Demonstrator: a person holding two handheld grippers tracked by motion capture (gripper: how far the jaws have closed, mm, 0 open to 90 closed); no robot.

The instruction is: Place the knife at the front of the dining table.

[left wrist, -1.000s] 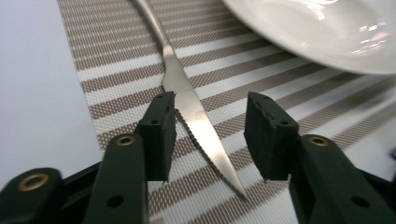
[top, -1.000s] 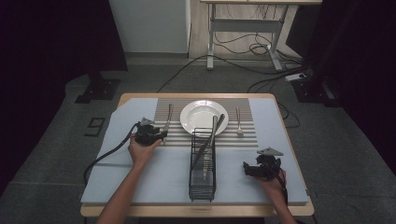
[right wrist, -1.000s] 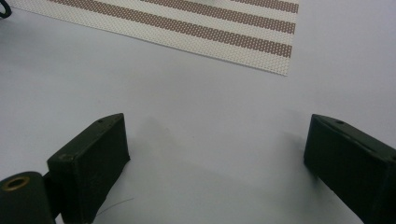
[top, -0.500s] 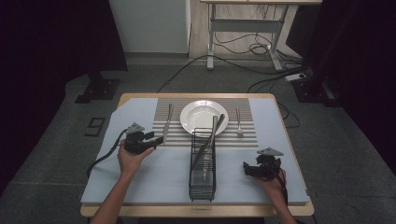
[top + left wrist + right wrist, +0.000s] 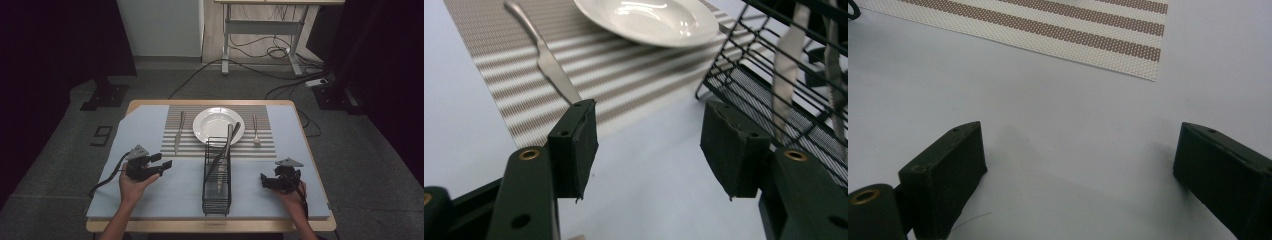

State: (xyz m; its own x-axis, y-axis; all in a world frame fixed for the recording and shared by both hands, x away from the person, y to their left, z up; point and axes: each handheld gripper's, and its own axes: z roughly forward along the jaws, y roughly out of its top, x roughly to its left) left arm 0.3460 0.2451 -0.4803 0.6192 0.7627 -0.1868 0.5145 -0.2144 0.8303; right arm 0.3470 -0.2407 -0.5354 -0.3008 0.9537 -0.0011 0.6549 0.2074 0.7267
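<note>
Table setting in progress. Knife (image 5: 179,132) lies flat on the striped placemat (image 5: 260,147), left of the plate (image 5: 218,124); fork (image 5: 255,130) lies on the placemat right of the plate. Two more utensils stand tilted in the wire rack (image 5: 217,175), tops leaning toward the plate.

Left gripper (image 5: 162,164): jaws have just been opening, now spread wide, nothing between them. It sits off the placemat over bare tabletop (image 5: 150,120), with the knife tip just beyond one jaw in the left gripper view (image 5: 555,75) and the rack (image 5: 769,65) off to the side.

Right gripper (image 5: 264,181): jaws released and empty, low over the tabletop beside the rack.

My read: knife is placed, next pick is from the rack.

- Keep the jaws wide until clear of the rack's wires.
- Come in from above and grab one utensil (image 5: 226,150) high on its handle, above the top rim.
- Lift straight along its tilt so it doesn't drag the rack or hook the other utensil.
- Stay clear of the plate rim on the way out.
</note>
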